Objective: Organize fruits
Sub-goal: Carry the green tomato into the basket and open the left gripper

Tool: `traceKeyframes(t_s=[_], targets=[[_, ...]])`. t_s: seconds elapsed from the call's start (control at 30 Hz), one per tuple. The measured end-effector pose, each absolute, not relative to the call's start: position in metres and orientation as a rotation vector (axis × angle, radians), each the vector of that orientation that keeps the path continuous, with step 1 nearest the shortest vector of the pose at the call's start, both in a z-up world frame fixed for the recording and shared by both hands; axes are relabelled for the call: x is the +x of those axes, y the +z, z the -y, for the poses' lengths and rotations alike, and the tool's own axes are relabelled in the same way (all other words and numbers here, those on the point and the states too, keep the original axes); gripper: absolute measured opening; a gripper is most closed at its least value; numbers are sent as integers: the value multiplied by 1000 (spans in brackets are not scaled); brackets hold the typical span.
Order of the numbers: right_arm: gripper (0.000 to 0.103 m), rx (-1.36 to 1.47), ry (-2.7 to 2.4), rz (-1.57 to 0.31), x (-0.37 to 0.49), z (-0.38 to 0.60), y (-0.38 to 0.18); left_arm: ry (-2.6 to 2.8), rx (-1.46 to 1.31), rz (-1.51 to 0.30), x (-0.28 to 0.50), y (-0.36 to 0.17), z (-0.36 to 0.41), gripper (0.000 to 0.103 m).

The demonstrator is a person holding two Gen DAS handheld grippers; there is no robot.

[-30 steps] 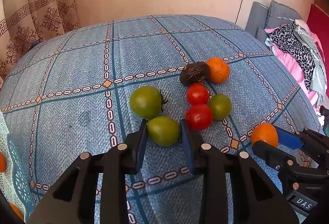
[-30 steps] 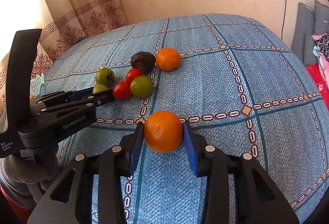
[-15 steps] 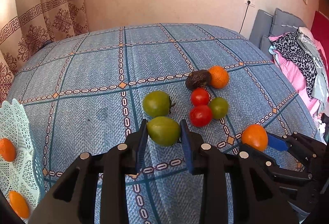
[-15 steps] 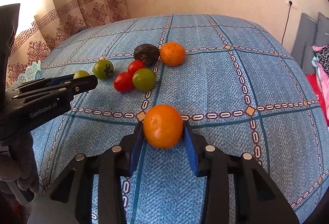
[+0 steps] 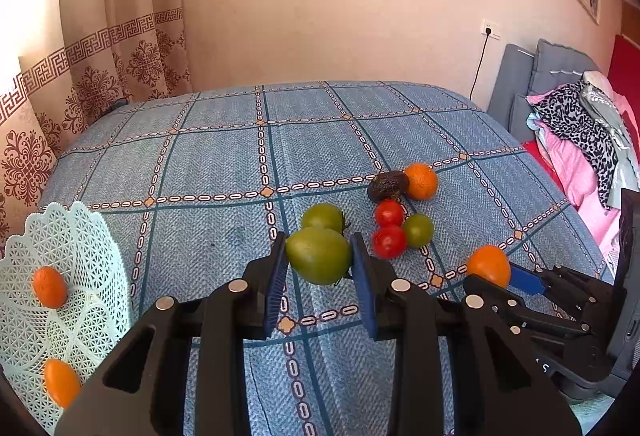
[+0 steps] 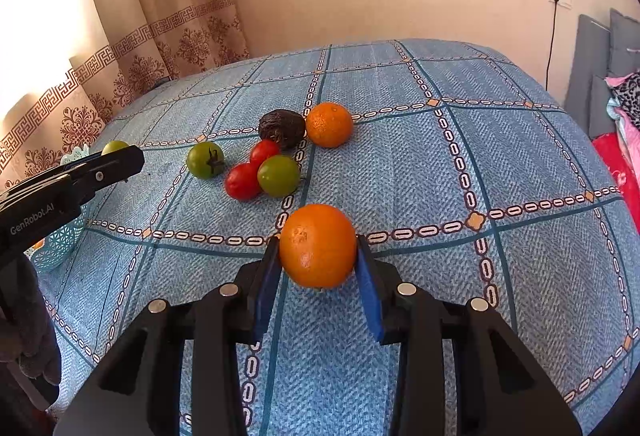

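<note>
My left gripper is shut on a green tomato, held above the blue checked cloth. My right gripper is shut on an orange, also lifted. On the cloth lie another green tomato, two red tomatoes, a smaller green tomato, a dark avocado and a second orange. A pale mint lattice basket at the left in the left wrist view holds two small oranges.
A patterned curtain hangs behind the left side. Grey cushions and piled clothes lie beyond the right edge of the cloth. A power cord runs down the back wall. Bare cloth stretches between the basket and the fruit cluster.
Both grippers have risen, each carrying its fruit off the cloth. The left gripper has swung left, bringing the basket into view.
</note>
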State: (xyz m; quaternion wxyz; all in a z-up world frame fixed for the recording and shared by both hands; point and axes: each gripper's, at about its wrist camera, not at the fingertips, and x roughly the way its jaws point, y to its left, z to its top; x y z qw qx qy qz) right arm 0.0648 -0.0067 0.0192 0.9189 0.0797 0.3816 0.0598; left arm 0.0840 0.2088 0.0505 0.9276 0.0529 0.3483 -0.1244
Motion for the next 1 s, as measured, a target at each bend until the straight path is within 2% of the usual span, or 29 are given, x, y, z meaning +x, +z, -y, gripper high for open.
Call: traceKeyframes(t_s=[0.43, 1.0], targets=[[37, 200, 117, -739, 55, 11, 28, -136, 64, -592, 48, 80, -259, 32], [37, 188, 112, -727, 48, -2, 32, 44, 1, -589, 41, 73, -349, 32]])
